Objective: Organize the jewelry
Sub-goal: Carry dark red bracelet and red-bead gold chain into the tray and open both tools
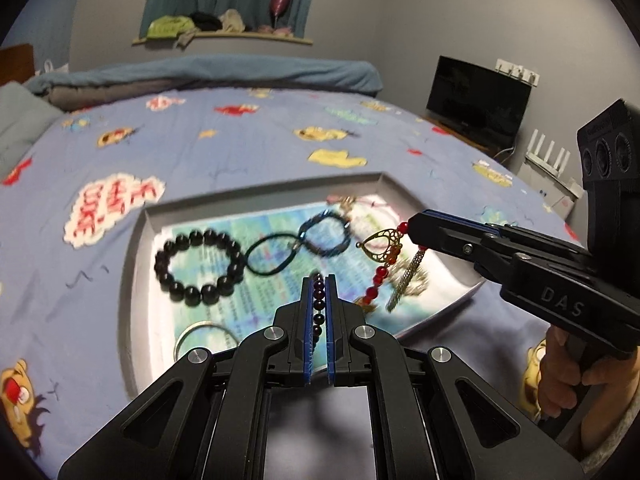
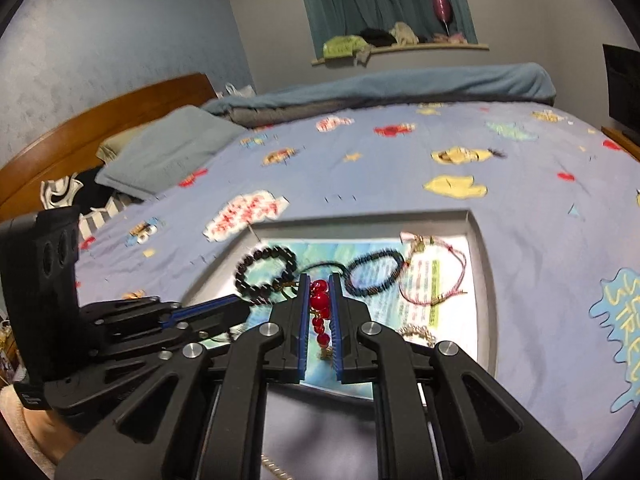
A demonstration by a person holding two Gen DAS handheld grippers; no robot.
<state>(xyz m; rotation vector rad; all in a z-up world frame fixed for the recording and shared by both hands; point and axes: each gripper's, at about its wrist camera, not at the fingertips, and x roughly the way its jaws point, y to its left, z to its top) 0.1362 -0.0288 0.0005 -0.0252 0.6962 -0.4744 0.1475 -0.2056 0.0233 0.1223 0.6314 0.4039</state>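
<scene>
Gripping a dark bead strand (image 1: 319, 304) in my left gripper (image 1: 319, 280), jaws clenched on it, I hold the red bead strand (image 2: 320, 312) pinched in my right gripper (image 2: 320, 280). Both hang low centre of frame, above the grey tray (image 1: 140, 248) on the bed (image 1: 240, 144). Inside lie a black bead bracelet (image 1: 200, 266), a dark cord loop (image 1: 296, 246), a pink string bracelet (image 2: 436, 276) and a silver bangle (image 1: 204, 336). I judge sorting partly done; my two pieces remain unplaced.
</scene>
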